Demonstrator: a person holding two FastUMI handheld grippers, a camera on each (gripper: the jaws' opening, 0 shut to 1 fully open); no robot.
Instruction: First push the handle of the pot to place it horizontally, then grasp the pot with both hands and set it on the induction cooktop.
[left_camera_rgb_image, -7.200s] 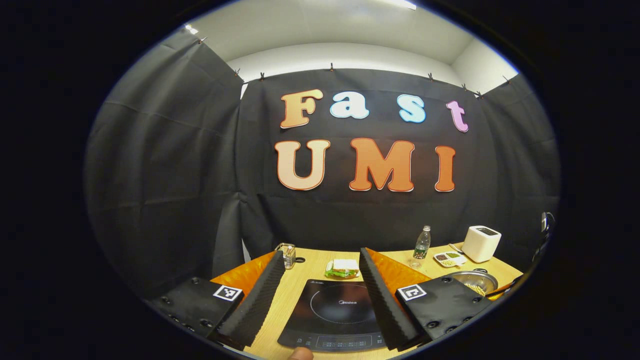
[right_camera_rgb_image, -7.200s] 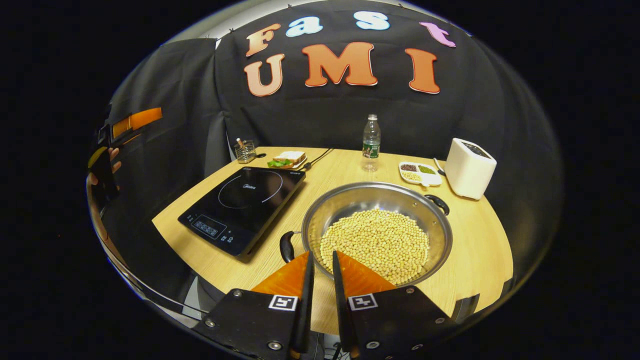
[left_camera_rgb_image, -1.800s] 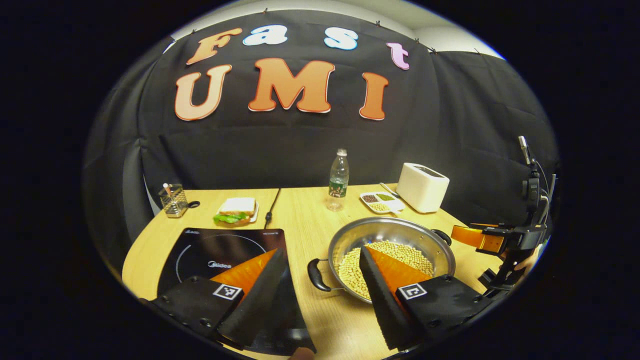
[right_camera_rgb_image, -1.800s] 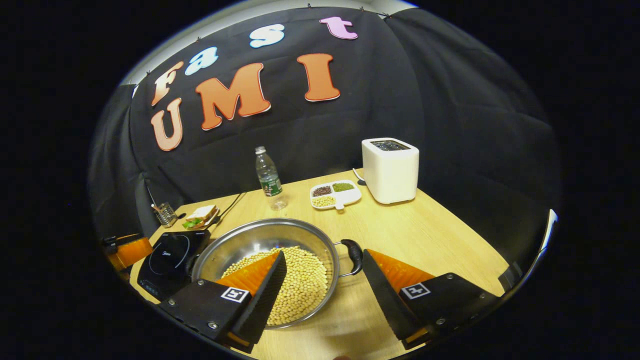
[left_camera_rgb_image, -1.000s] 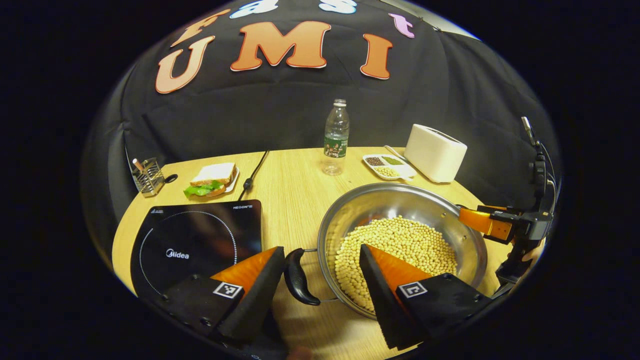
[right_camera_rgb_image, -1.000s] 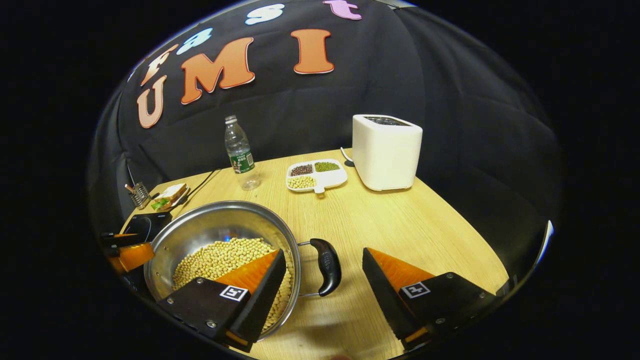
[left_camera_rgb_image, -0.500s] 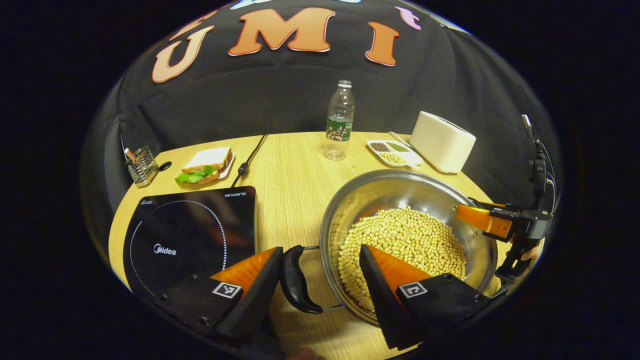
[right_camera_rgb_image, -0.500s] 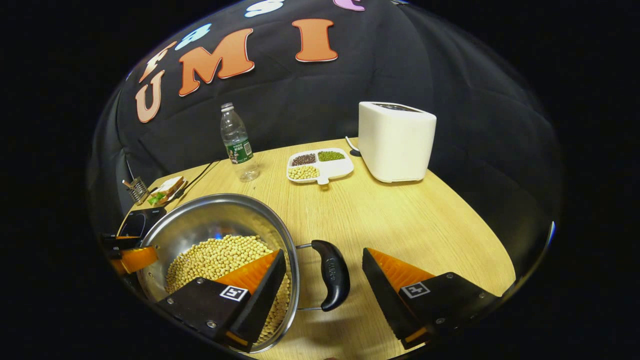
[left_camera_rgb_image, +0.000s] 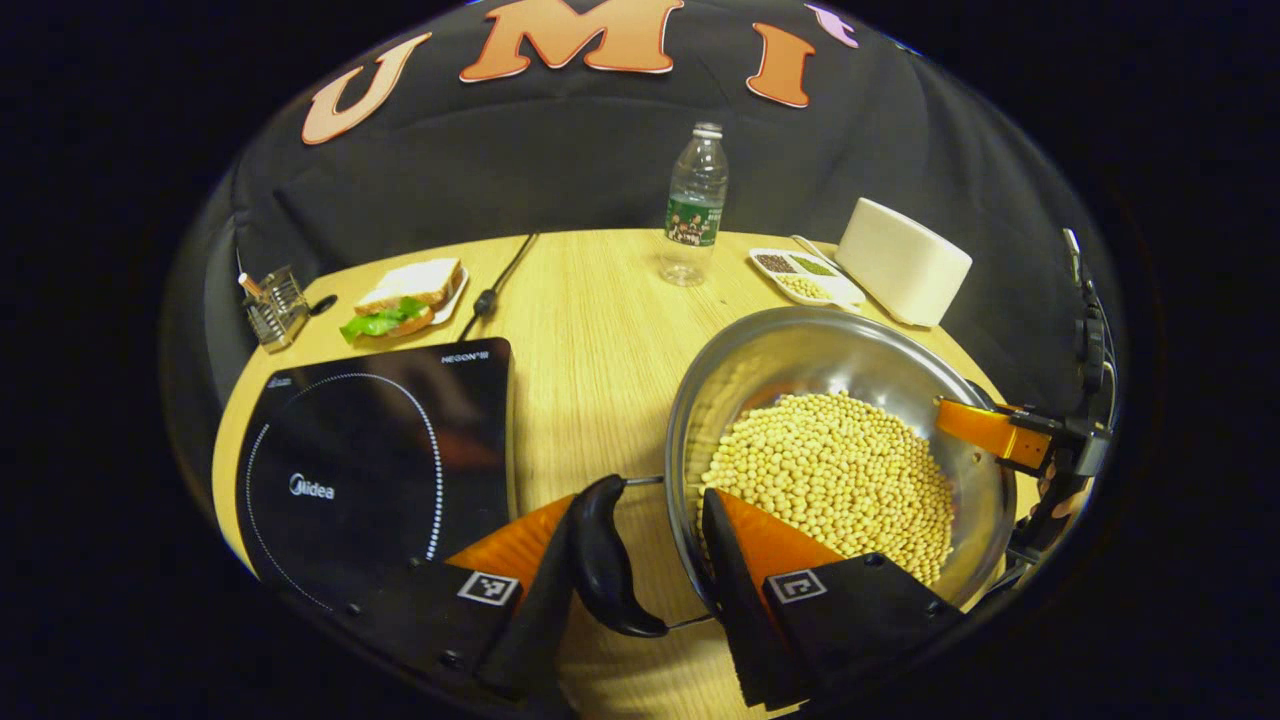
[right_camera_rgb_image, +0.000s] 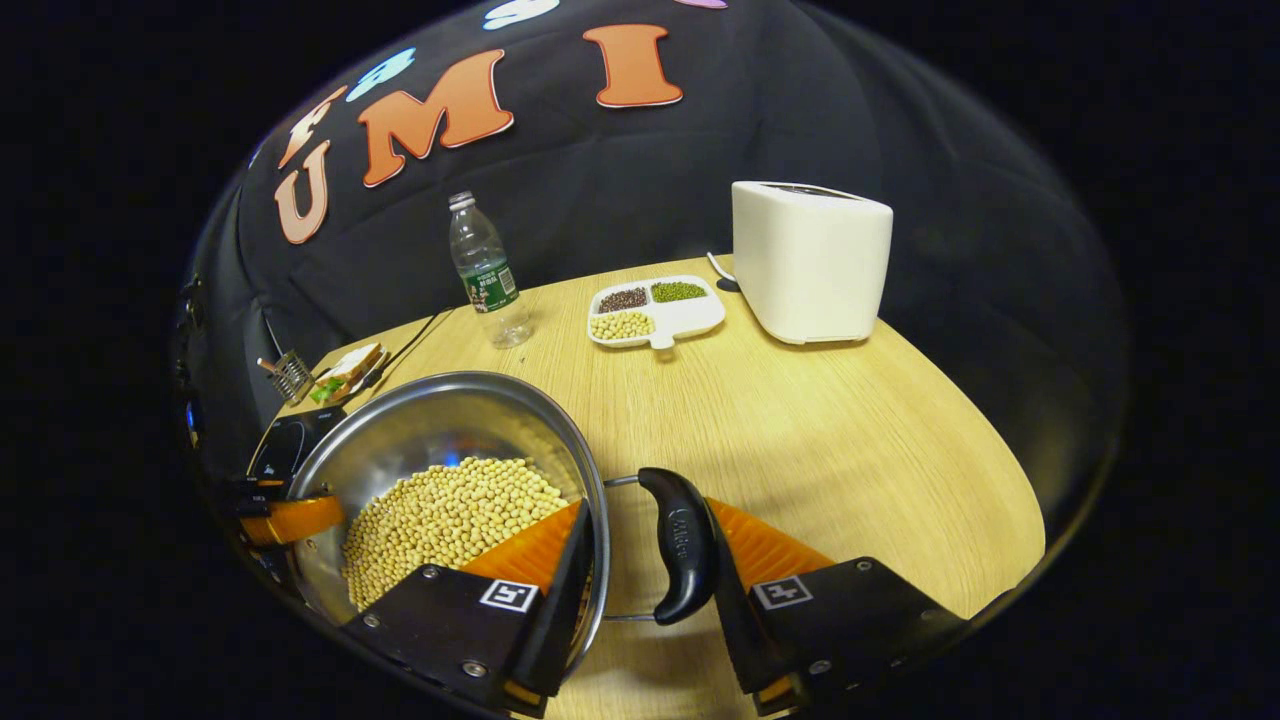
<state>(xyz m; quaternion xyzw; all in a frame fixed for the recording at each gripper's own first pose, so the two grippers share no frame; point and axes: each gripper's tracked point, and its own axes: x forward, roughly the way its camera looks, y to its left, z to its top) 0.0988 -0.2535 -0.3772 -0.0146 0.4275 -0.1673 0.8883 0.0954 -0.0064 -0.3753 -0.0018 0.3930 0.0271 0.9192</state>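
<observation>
A wooden table (left_camera_rgb_image: 590, 330) holds a clear plastic water bottle (left_camera_rgb_image: 693, 205) standing upright near the far edge, a white toaster (right_camera_rgb_image: 810, 262), a white divided dish (right_camera_rgb_image: 655, 310) of three kinds of beans beside it, a sandwich (left_camera_rgb_image: 405, 298) with lettuce on a plate, and a small wire holder (left_camera_rgb_image: 268, 308)

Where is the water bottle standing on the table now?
The bottle stands upright at the table's far edge against the black wall, between the sandwich and the small divided dish, beyond the pot.
</observation>
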